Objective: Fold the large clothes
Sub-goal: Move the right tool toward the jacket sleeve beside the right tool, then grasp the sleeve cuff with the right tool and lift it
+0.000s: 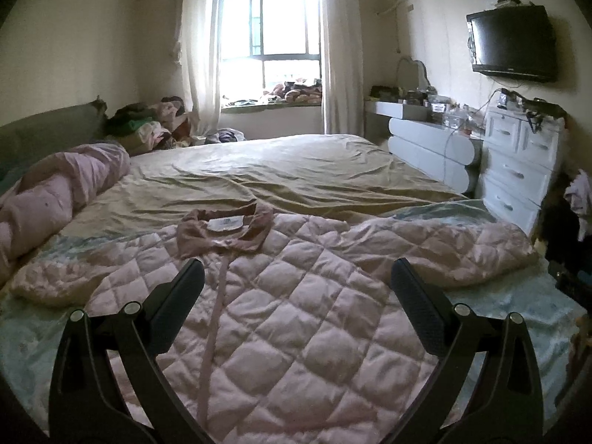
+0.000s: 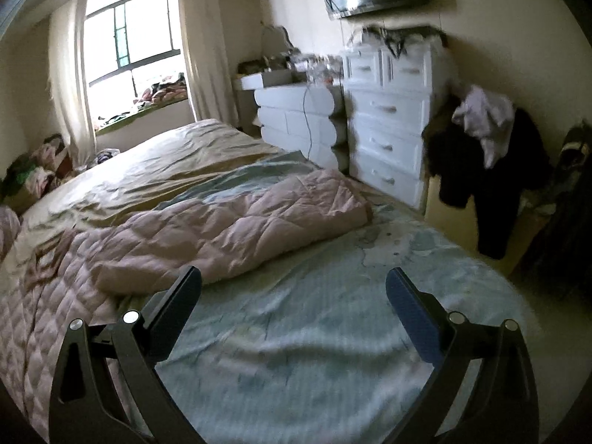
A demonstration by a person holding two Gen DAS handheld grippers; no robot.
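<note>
A large pink quilted jacket (image 1: 296, 296) lies spread flat on the bed, its darker pink collar (image 1: 225, 231) toward the far side and both sleeves stretched outward. My left gripper (image 1: 298, 270) is open and empty above the jacket's front, just short of the collar. The right sleeve (image 2: 240, 218) of the jacket shows in the right wrist view, lying across the bed to the edge. My right gripper (image 2: 294, 277) is open and empty over the pale blue sheet (image 2: 314, 333), just right of the sleeve.
The bed has a tan sheet (image 1: 277, 166) beyond the jacket. A rolled pink blanket (image 1: 55, 192) lies at the left. White drawers (image 2: 388, 129) and a chair with dark clothes (image 2: 481, 155) stand right of the bed. A clothes pile (image 1: 148, 125) sits near the window.
</note>
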